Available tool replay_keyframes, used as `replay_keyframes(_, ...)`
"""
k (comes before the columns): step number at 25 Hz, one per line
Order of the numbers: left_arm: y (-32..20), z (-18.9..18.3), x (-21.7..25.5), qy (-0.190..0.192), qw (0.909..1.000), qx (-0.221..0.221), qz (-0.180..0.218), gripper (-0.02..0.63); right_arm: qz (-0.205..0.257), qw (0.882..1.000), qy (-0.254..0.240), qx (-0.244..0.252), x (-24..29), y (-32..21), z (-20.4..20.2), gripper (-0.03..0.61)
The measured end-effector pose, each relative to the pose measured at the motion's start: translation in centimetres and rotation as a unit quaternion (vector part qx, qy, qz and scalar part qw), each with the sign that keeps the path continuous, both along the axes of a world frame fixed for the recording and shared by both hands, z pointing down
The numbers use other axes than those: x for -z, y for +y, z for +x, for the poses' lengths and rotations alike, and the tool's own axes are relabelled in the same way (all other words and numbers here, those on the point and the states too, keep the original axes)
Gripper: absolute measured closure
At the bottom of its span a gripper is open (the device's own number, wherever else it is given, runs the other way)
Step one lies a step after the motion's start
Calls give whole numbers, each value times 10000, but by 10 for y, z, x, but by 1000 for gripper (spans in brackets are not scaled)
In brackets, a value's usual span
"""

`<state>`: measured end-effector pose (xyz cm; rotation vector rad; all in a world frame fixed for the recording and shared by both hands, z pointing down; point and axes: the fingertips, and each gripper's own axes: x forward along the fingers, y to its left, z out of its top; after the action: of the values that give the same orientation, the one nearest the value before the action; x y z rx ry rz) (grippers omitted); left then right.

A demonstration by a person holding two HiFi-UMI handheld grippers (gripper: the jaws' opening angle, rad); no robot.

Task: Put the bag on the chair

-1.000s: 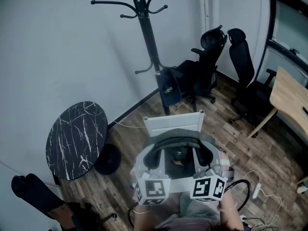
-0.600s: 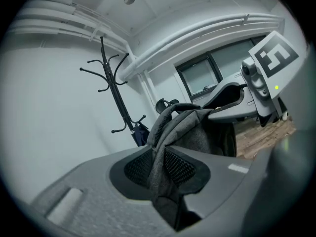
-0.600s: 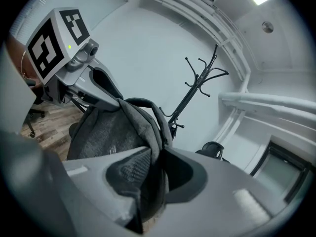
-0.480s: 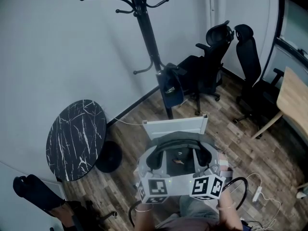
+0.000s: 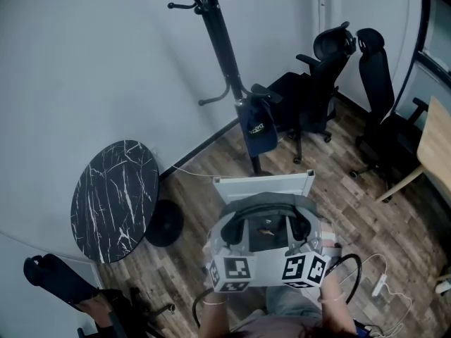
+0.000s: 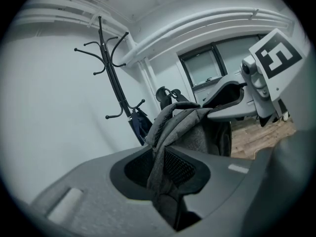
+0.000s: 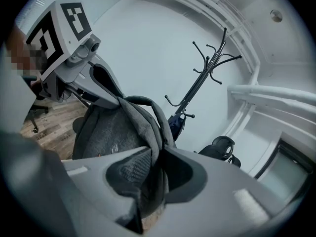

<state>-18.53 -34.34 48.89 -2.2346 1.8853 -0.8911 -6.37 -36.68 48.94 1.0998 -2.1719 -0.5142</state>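
A grey backpack [image 5: 268, 220] hangs between my two grippers, just in front of the white chair [image 5: 262, 186], whose slatted back shows past the bag. My left gripper [image 5: 227, 248] is shut on the bag's left side. In the left gripper view its jaws [image 6: 160, 154] pinch grey fabric [image 6: 190, 127]. On the bag's right side my right gripper [image 5: 304, 245] is shut too. The right gripper view shows its jaws [image 7: 157, 154] clamped on a fold of the bag [image 7: 111, 132]. The bag's top is open and hides the chair seat.
A black coat stand [image 5: 225, 55] with a dark blue bag [image 5: 257, 129] stands behind the chair. A round marble table [image 5: 113, 199] is at the left. Two black office chairs [image 5: 317, 90] and a wooden desk [image 5: 437, 143] are at the right. Cables [image 5: 380, 280] lie on the floor.
Both grippers keep their hold on the backpack. The bag and the room have drifted slightly right and down in the head view, as the viewpoint shifted.
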Motion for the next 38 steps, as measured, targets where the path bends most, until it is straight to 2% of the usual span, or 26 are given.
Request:
replay_keyframes(5, -16, -7, -18, 52, 9998, 111, -125, 532, 9, 10000, 82, 46, -23, -17, -6, 497)
replay_keyframes(23, -58, -10, -80, 35, 9961, 275, -844, 537, -578, 9981, 190, 47, -85, -58, -11, 502)
replay_keyframes(38, -74, -15, -114, 321, 9915, 351, -1210, 537, -852, 9960, 266, 63, -114, -75, -15, 502)
